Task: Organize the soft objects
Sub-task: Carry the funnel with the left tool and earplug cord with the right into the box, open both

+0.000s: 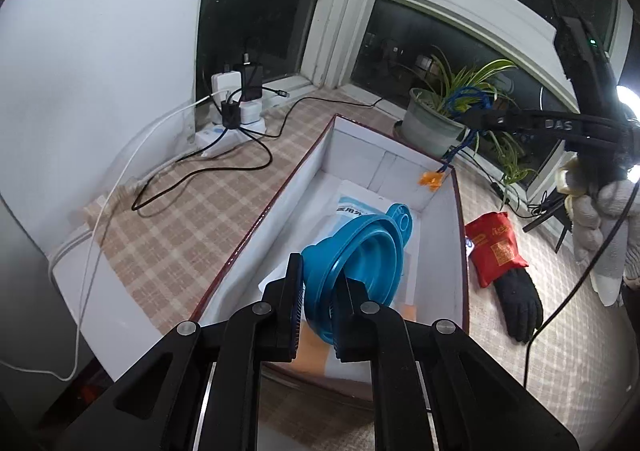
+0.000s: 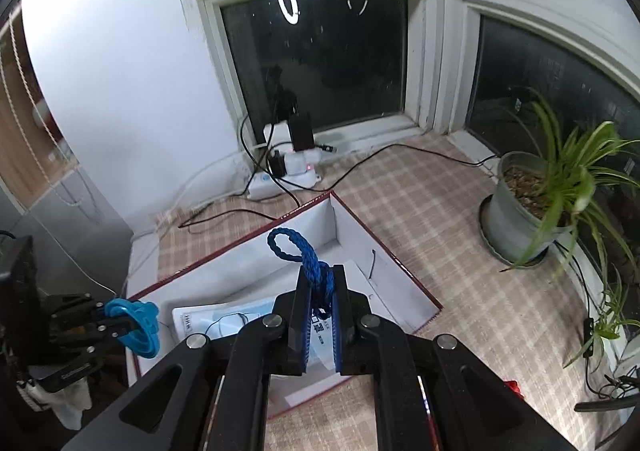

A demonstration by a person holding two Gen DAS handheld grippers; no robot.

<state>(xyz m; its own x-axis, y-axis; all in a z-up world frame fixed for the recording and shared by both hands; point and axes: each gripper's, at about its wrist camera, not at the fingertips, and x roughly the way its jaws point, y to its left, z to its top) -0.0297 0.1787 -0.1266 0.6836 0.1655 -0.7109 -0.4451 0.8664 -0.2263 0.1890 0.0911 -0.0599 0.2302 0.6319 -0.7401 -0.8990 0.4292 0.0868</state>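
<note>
My left gripper (image 1: 320, 291) is shut on a blue collapsible silicone funnel (image 1: 360, 247), held over the near half of a white box with a dark red rim (image 1: 280, 187). My right gripper (image 2: 322, 291) is shut on a blue braided rope (image 2: 288, 247), whose loop sticks up above the box's white wall (image 2: 360, 235). Seen from the left wrist, the right gripper (image 1: 476, 119) holds that rope (image 1: 468, 99) above the box's far right corner, with an orange tag (image 1: 430, 179) dangling at the rim. A packet of face masks (image 1: 360, 203) lies flat inside the box.
A red pouch (image 1: 494, 247) and a black knit glove (image 1: 520, 307) lie on the checked cloth right of the box. A potted plant (image 2: 516, 219) stands by the window. A power strip (image 2: 288, 171) with chargers and trailing cables sits at the back left. A gloved hand (image 1: 600, 211) holds the right gripper.
</note>
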